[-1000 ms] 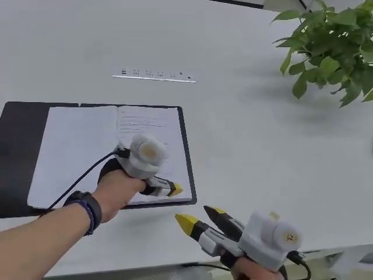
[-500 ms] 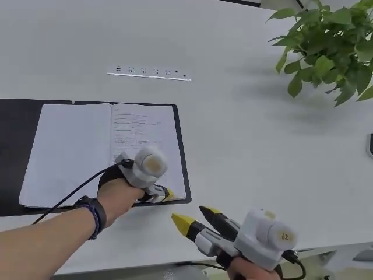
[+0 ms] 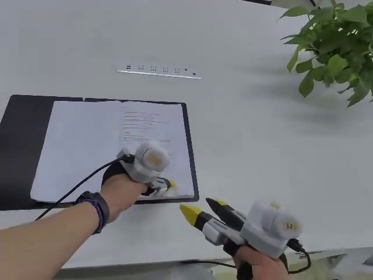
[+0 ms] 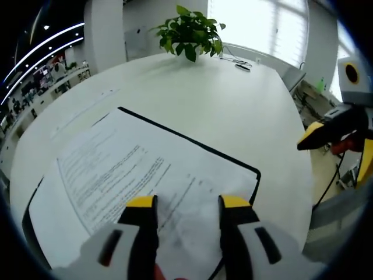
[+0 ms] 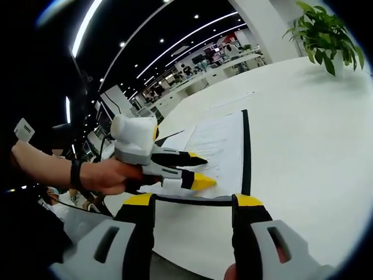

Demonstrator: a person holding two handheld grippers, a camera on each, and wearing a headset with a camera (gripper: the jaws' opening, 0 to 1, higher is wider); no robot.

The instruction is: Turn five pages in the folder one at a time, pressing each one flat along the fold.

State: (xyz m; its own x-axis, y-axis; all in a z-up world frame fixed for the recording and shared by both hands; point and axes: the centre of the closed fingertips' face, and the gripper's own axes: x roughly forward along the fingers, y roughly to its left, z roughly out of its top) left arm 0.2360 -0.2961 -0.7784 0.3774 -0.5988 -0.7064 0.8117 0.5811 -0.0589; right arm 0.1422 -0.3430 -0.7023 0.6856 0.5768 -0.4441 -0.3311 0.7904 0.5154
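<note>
1. The black folder (image 3: 16,146) is lying open and flat on the white table (image 3: 262,134), close to its near edge. The printed page (image 3: 152,137) on its right side is the one waiting to be turned.
2. The sheet is looking thin, light and floppy. It will probably crease easily and cling to the sheet beneath, so the free lower outer corner is looking like the best place to take hold.
3. The left gripper (image 3: 166,185) is hovering at that corner with its jaws apart and nothing between them. I cannot tell whether it is touching the paper.
4. The right gripper (image 3: 201,207) is waiting just off the folder's corner, over bare table, with its jaws apart and empty.
5. The power strip (image 3: 163,71) and potted plant (image 3: 335,46) are standing well apart from the folder.
6. The left gripper's cable (image 3: 76,186) is trailing over the blank left page (image 3: 76,146) and could be getting in a turning sheet's way.
</note>
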